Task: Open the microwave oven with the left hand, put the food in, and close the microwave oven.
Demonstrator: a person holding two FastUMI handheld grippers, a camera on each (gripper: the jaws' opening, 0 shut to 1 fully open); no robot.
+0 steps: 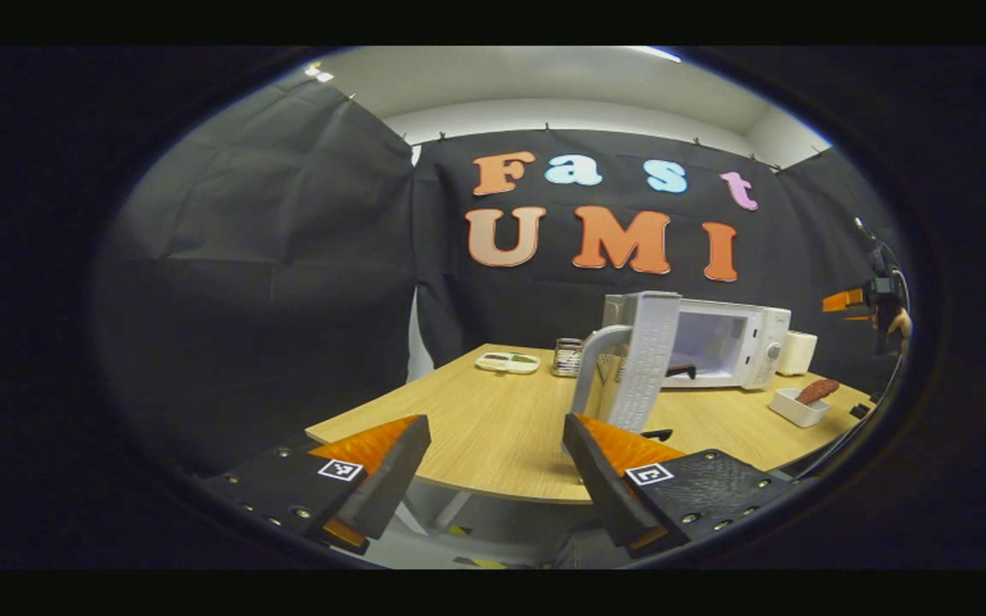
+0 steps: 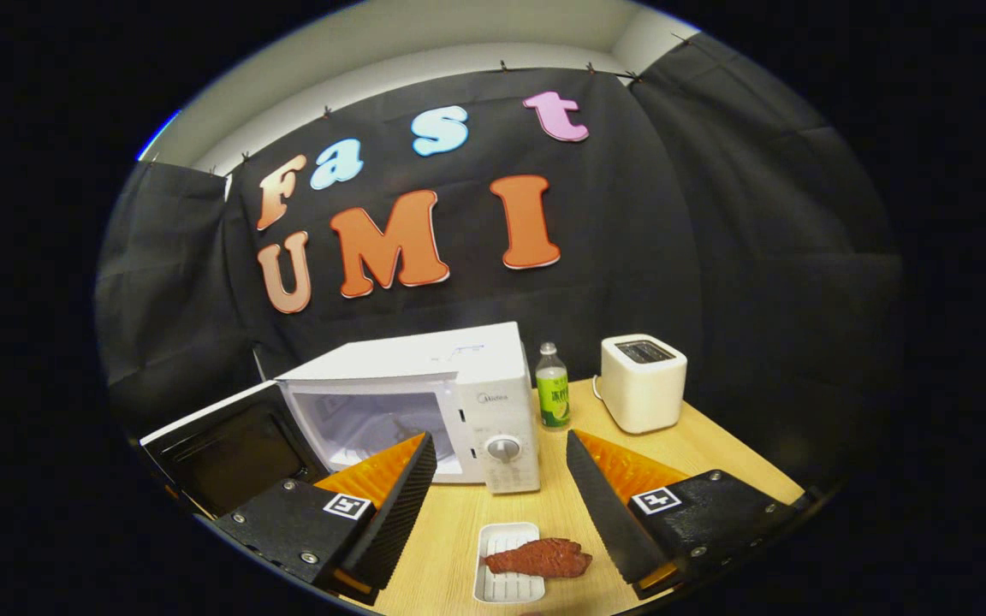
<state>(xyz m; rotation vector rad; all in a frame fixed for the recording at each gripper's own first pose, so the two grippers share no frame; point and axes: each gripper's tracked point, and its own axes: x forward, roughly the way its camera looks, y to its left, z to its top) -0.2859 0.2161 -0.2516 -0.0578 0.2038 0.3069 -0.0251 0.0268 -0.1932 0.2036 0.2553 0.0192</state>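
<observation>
The microwave (image 2: pixel 424 402) stands on the table (image 2: pixel 698 453) with its door (image 2: pixel 228 449) swung wide. The food (image 2: pixel 538 558) lies on a white tray (image 2: pixel 506 560) before it, between the right tool's (image 2: pixel 501 505) spread fingers. A bottle (image 2: pixel 552 387) and toaster (image 2: pixel 643 382) stand beside the microwave. The left tool (image 1: pixel 497 466) is spread too, holding nothing.

white microwave (image 2: pixel 424 402) open, food (image 2: pixel 537 558) outside

a white toaster (image 2: pixel 643 382) stands near the back right corner of the surface (image 2: pixel 450 530). a green bottle (image 2: pixel 552 387) stands just beside it, upright.
</observation>
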